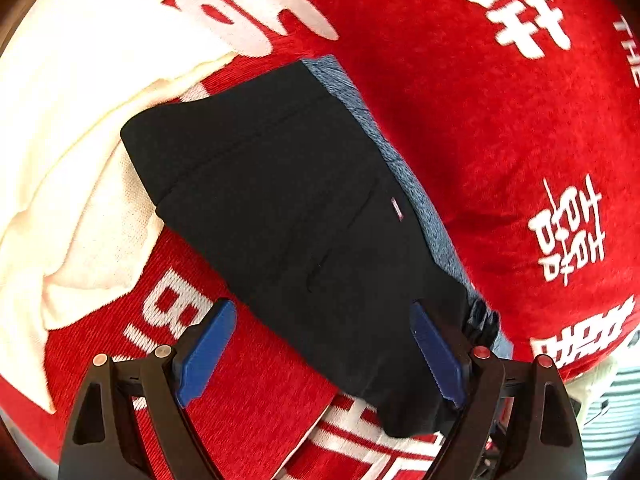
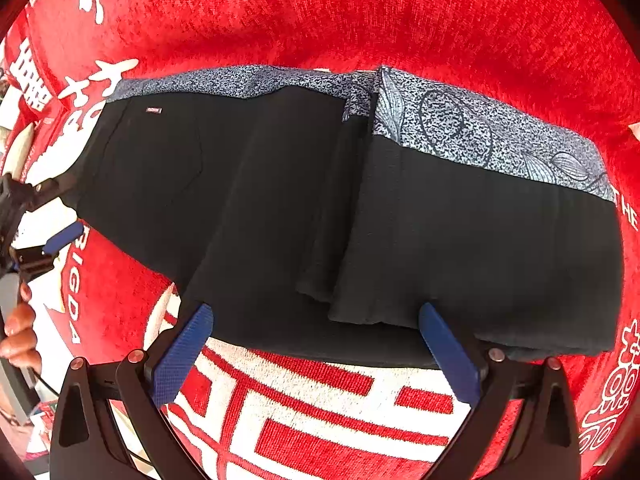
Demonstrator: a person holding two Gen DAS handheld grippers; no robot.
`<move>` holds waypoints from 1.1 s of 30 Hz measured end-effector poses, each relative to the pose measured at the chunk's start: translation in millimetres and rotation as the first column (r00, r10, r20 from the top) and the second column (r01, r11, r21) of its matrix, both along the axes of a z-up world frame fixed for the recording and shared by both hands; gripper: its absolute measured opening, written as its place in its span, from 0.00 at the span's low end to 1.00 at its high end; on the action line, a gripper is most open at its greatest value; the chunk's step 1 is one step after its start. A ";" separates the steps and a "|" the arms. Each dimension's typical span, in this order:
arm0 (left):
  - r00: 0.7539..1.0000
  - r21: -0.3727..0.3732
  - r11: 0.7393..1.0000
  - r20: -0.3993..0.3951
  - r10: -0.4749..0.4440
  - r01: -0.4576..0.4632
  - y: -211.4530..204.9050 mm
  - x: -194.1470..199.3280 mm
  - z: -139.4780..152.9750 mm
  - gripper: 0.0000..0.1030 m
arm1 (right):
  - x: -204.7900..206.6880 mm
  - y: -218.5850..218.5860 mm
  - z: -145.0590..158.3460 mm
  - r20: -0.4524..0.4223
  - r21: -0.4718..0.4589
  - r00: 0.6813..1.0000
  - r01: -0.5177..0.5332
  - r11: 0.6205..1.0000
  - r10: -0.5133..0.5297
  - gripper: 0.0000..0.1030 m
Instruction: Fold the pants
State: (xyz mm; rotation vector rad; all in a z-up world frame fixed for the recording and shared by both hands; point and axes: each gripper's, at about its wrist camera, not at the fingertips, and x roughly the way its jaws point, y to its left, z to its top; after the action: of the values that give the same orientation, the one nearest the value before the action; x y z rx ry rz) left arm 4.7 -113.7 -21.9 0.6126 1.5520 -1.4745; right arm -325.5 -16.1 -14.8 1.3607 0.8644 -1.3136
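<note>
The black pants lie folded on a red blanket, with a blue-grey patterned band along their far edge. My left gripper hovers open over one narrow end of them, and the cloth passes between its blue pads without being pressed. In the right wrist view the pants stretch across the frame, with one folded layer overlapping at the middle. My right gripper stands open at their near edge, with nothing clamped. The left gripper shows at the pants' left end, and a hand holds it.
A red blanket with white characters covers the whole surface. A crumpled white cloth lies beside the pants on the left of the left wrist view. Striped fabric shows at that view's lower right edge.
</note>
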 end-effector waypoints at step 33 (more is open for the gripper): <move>0.995 -0.053 0.997 0.088 0.053 -0.049 -31.3 -45.3 -11.7 0.39 | -5.3 14.6 5.7 0.039 -0.046 0.998 0.043 0.998 -0.042 0.99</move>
State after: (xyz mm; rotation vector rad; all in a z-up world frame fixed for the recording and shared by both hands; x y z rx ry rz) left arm -40.6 -144.9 -33.6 0.5972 1.4464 -1.4248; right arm -330.9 -1.5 -9.1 1.3698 0.7789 -1.3286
